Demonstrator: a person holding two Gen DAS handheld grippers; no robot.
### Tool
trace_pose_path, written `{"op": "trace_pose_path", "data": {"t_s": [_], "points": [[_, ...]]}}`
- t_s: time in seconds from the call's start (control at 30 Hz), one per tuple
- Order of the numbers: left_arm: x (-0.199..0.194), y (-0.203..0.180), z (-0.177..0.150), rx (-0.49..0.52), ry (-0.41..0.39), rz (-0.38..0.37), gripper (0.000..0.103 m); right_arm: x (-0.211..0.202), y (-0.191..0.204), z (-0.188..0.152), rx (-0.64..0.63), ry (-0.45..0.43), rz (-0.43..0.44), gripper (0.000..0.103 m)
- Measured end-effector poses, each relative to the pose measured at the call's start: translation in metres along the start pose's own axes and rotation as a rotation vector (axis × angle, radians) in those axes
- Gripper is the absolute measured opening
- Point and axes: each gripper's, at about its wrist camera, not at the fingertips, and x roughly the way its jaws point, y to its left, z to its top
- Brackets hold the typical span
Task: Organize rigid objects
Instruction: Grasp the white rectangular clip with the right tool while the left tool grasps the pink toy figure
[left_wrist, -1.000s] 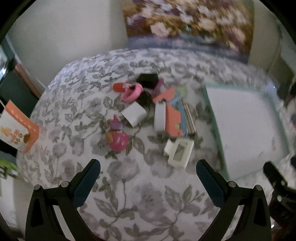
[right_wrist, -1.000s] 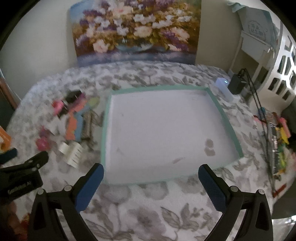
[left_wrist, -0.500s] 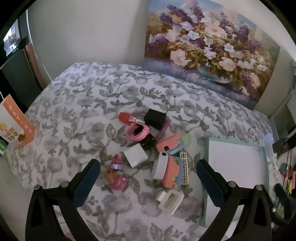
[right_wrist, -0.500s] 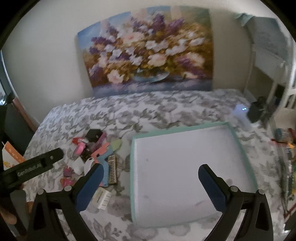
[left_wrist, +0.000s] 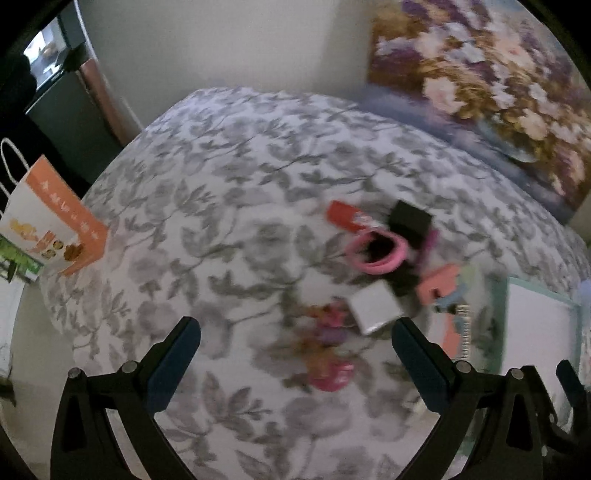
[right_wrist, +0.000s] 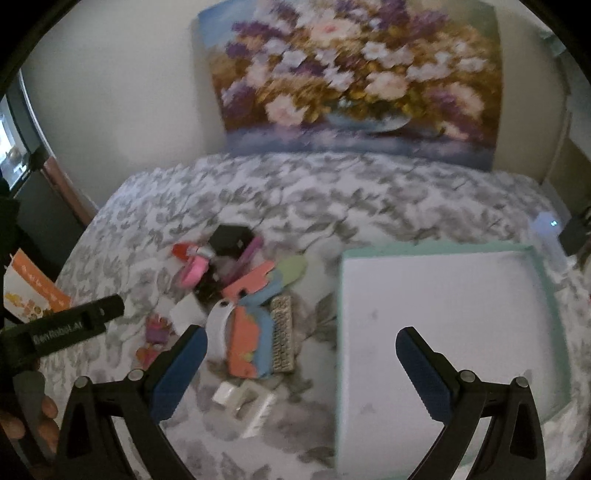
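A bed covered in a grey-and-white floral quilt (right_wrist: 332, 192) fills both views, with a large floral painting on canvas (right_wrist: 351, 74) leaning against the wall behind it. On the right part of the quilt lies a shallow square tray with a mint-green rim and white floor (right_wrist: 546, 295); nothing sits in it. Off the bed's left edge stands an orange-and-white paper bag (left_wrist: 48, 225).

The left gripper (left_wrist: 295, 356) hangs above the quilt with its blue-padded jaws spread wide, holding and touching nothing. The right gripper (right_wrist: 301, 363) is likewise wide apart and empty, above the tray's near-left corner.

The rigid objects lie in a loose pile left of the tray. These include an orange-and-blue foam cutout (right_wrist: 251, 339), a grey textured block (right_wrist: 282, 339) just beside it, a white frame-like plastic piece (right_wrist: 247, 402) nearest the camera, a flat white square box (left_wrist: 375, 308), a black box (left_wrist: 410, 219), a pink ring (left_wrist: 376, 254), a red flat item (left_wrist: 343, 214), and a small pink toy figure (left_wrist: 328, 369), blurred.
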Motion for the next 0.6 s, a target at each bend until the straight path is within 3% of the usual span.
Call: {"op": "trace_pose_path", "data": {"t_s": [0.23,0.6], "points": [[0.017,0.021,-0.002,-0.024,0.066,-0.028,0.103,0.021,0.024,-0.019,-0.026,0.078,0.02,0.103],[0.046,0.013,-0.008,-0.013,0.167,-0.092,0.103,0.056,0.032,-0.047,0.011,0.201,0.027,0.103]]}}
